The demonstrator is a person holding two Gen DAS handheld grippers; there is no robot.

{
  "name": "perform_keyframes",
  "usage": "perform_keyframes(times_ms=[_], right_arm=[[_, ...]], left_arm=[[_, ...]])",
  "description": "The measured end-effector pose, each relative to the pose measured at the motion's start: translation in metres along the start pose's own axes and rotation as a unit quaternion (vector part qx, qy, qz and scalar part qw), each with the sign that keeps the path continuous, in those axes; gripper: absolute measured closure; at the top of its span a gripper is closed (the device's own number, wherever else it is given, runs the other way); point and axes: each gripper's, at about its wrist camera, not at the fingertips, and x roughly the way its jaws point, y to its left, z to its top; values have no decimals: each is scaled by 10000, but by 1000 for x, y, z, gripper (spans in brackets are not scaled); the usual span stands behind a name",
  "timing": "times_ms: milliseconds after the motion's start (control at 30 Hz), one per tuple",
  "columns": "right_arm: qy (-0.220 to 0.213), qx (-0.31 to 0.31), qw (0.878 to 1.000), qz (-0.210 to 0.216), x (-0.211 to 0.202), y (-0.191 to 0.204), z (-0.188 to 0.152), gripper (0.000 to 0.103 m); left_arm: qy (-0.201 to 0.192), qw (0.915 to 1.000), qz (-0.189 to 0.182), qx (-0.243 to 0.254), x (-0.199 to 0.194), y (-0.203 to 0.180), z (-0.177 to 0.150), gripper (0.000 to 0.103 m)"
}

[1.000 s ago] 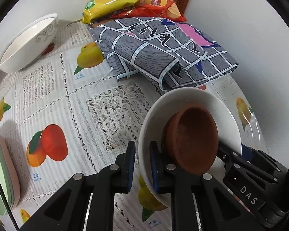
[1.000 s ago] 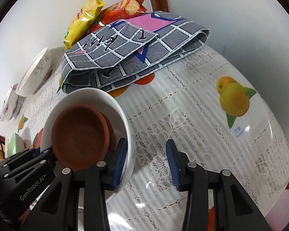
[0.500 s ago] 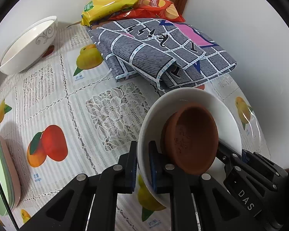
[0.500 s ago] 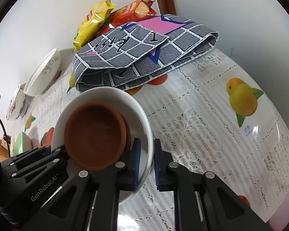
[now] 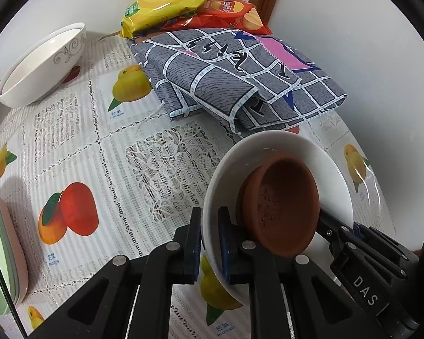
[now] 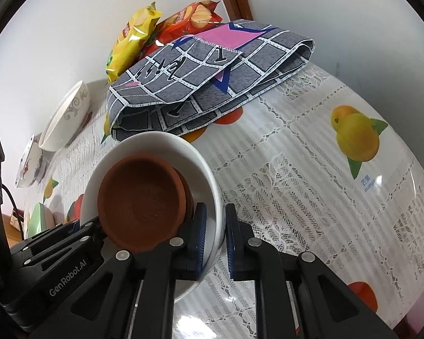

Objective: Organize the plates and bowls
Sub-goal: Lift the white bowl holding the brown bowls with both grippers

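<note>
Both the left gripper (image 5: 209, 237) and the right gripper (image 6: 215, 233) clench opposite rims of the white bowl (image 5: 319, 155), which holds a tilted terracotta dish (image 5: 279, 206) and sits just in front of the folded grey checked cloth (image 5: 226, 76) on the fruit-print tablecloth (image 5: 104, 163).

Your left gripper (image 5: 209, 243) pointed steeply downward, its two blue-padded jaws drawn in tight on the near rim of the white bowl (image 5: 277, 147), one pad outside the wall and one inside. Your right gripper (image 6: 214, 240) was pitched down much the same and clamped the opposite rim in the same way, inner pad inside, outer pad outside. From each wrist view the other gripper's black body showed across the bowl, low at the frame's side.
</note>
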Motion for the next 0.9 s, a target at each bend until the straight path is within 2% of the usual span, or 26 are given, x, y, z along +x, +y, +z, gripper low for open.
perform_keyframes(times_ms=[267,467,900], right_arm=[[34,-163,9998,-78,1,5,2,89],[-77,-120,9999,-82,0,5,-1,90],[-42,107,9999,56,-6,3,-1,91]], left_arm=[[-3,9998,153,150,1,-6,0,91],[-57,9999,127,99,0,-5,-1,92],[-73,9999,107,51,-7,-2,-2,92]])
